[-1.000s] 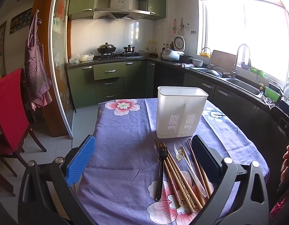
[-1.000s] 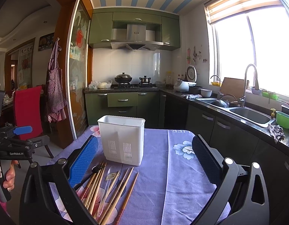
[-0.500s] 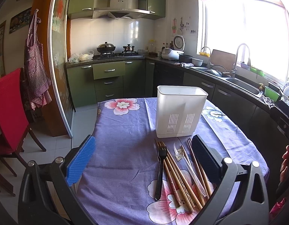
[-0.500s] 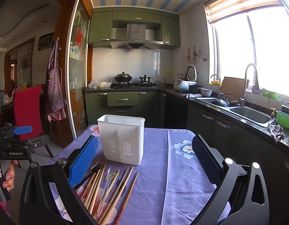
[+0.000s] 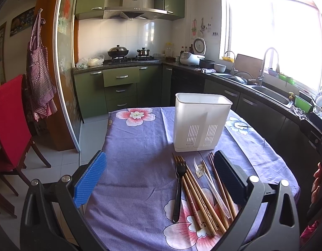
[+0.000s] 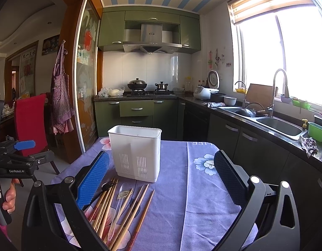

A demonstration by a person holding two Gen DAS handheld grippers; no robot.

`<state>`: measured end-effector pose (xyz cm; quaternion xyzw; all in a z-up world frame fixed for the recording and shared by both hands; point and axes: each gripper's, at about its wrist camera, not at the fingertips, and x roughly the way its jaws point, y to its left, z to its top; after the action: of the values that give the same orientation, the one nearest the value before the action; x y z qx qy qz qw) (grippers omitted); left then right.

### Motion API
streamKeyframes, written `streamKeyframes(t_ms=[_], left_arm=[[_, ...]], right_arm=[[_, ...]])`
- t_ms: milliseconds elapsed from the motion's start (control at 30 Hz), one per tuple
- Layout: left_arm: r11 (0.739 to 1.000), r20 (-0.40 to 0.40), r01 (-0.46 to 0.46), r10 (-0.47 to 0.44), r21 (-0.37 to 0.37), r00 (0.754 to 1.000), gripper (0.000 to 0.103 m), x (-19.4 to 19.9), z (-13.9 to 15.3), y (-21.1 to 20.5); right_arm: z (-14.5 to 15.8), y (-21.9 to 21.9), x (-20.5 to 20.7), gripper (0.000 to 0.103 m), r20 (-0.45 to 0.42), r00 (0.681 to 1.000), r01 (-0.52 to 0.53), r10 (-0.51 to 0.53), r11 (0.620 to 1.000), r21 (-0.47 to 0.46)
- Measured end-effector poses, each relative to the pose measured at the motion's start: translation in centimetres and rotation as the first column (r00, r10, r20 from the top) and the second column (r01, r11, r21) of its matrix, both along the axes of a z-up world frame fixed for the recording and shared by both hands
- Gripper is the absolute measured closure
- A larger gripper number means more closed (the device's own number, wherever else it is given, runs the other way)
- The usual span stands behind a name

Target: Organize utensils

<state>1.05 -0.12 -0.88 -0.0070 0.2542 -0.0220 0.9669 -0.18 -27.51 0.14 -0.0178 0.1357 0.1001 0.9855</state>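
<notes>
A white slotted utensil holder stands upright on the purple flowered tablecloth. In front of it lie a black plastic fork, several wooden chopsticks and a clear plastic spoon. My left gripper hovers open above the cloth, its right finger over the chopsticks. My right gripper is open too, with its blue left finger above the fork and chopsticks. Neither holds anything.
The table ends near the left, with tiled floor and a red chair beyond. Dark counters with a sink run along the right. A hand holds the other gripper's handle at the left edge of the right wrist view.
</notes>
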Motion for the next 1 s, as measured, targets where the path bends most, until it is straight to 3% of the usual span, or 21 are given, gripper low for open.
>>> streamKeyframes(t_ms=[500,667,767,867,933,1000], left_arm=[[1.000,-0.021,0.007,-0.007,-0.002,1.000,0.006,0.3,-0.3,-0.3],[1.000,-0.151,0.023,-0.026,-0.019,0.988,0.006,2.9,-1.4,-0.8],[1.000,-0.298,0.025,-0.021,0.007,0.954,0.006,5.9,-3.0,-1.4],[0.997,-0.441,0.081,-0.071,0.005,0.895,0.006,8.6,-5.2,-2.3],[0.995,-0.515,0.101,-0.090,-0.006,0.852,0.007,10.2,-6.5,-2.8],[0.993,-0.563,0.116,-0.105,-0.016,0.820,0.012,11.3,-7.8,-3.4]], right_arm=[[-0.3,0.2,0.5,0.004,-0.021,1.000,0.000,-0.001,1.000,-0.004],[-1.0,-0.6,2.3,0.004,-0.127,0.991,-0.045,0.050,0.998,0.043],[-2.3,-1.7,5.0,0.004,-0.270,0.953,-0.109,0.140,0.986,0.127],[-4.4,-2.7,8.0,0.004,-0.425,0.883,-0.125,0.197,0.973,0.193],[-5.5,-3.0,9.1,0.004,-0.481,0.854,-0.117,0.199,0.974,0.195],[-6.3,-3.3,9.6,0.006,-0.501,0.846,-0.105,0.181,0.979,0.176]])
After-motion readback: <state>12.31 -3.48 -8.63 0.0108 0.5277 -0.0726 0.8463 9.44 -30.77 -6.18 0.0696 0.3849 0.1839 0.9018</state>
